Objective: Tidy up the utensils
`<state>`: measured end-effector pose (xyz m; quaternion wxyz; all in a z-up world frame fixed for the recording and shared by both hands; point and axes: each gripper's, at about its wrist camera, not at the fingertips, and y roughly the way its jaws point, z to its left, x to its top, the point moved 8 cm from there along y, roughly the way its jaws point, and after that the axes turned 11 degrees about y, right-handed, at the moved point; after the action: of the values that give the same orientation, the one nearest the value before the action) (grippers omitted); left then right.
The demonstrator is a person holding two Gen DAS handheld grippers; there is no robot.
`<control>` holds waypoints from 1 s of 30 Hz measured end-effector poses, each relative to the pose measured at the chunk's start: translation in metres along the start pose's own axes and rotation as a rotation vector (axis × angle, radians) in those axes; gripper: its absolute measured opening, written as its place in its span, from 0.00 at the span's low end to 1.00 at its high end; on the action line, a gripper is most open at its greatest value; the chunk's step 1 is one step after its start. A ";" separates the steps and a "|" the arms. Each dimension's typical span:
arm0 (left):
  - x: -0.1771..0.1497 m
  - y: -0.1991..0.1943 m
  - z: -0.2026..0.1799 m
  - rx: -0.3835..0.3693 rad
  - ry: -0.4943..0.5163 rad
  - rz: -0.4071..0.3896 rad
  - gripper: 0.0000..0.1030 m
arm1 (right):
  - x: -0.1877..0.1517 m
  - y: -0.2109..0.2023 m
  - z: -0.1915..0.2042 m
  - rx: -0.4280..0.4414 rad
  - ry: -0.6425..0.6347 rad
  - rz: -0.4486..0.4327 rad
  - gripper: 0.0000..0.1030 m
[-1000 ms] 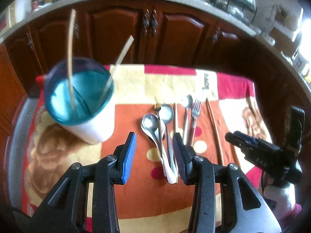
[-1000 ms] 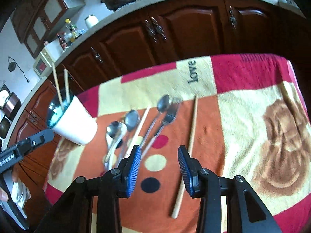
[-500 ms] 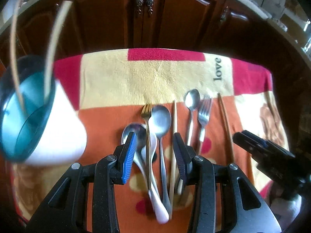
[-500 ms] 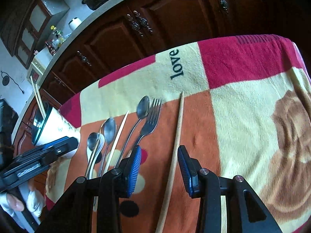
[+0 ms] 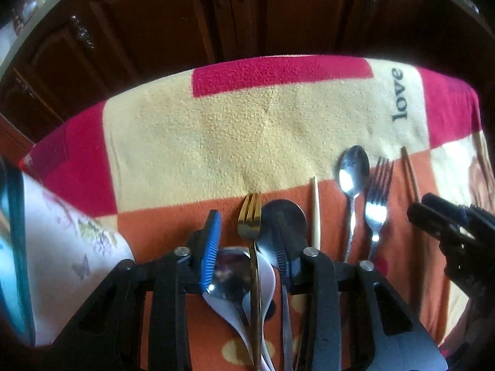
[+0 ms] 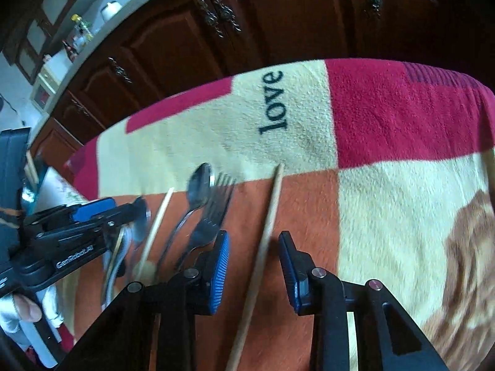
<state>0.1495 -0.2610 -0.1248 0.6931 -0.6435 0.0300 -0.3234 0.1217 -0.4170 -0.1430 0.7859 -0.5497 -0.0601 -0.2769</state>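
Observation:
Utensils lie in a row on a patterned towel (image 5: pixel 235 130). My left gripper (image 5: pixel 247 241) is open, low over a gold fork (image 5: pixel 251 216), a white spoon (image 5: pixel 263 281) and a steel spoon (image 5: pixel 286 216) between its blue pads. To the right lie a pale chopstick (image 5: pixel 315 210), a small steel spoon (image 5: pixel 352 170) and a steel fork (image 5: pixel 376 204). My right gripper (image 6: pixel 254 266) is open and straddles a wooden chopstick (image 6: pixel 269 216). The white cup (image 5: pixel 62 247) with a blue inside is at the left edge.
Dark wooden cabinets (image 5: pixel 247 15) stand behind the table. The right gripper shows at the right of the left wrist view (image 5: pixel 445 225); the left gripper shows at the left of the right wrist view (image 6: pixel 77 232). The towel's right half (image 6: pixel 402 201) holds no utensils.
Both grippers have dropped lower and moved forward over the utensils. The left now has the fork and spoons between its fingers; the right now straddles the wooden chopstick. The cup has slid to the left edge.

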 end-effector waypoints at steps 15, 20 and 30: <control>0.003 -0.036 -0.008 -0.222 -0.041 -0.081 0.01 | 0.000 -0.021 0.000 0.098 0.022 -0.061 0.07; -0.009 -0.058 -0.008 -0.266 -0.055 -0.115 0.01 | -0.007 -0.041 0.000 0.139 0.043 -0.077 0.06; -0.028 -0.135 -0.016 -0.306 -0.041 -0.247 0.01 | -0.020 -0.109 0.033 0.219 -0.018 -0.172 0.05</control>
<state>0.0646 -0.2567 -0.0152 0.5427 -0.7466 -0.0146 -0.3844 0.0572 -0.4060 -0.0476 0.8138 -0.4561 -0.1438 -0.3301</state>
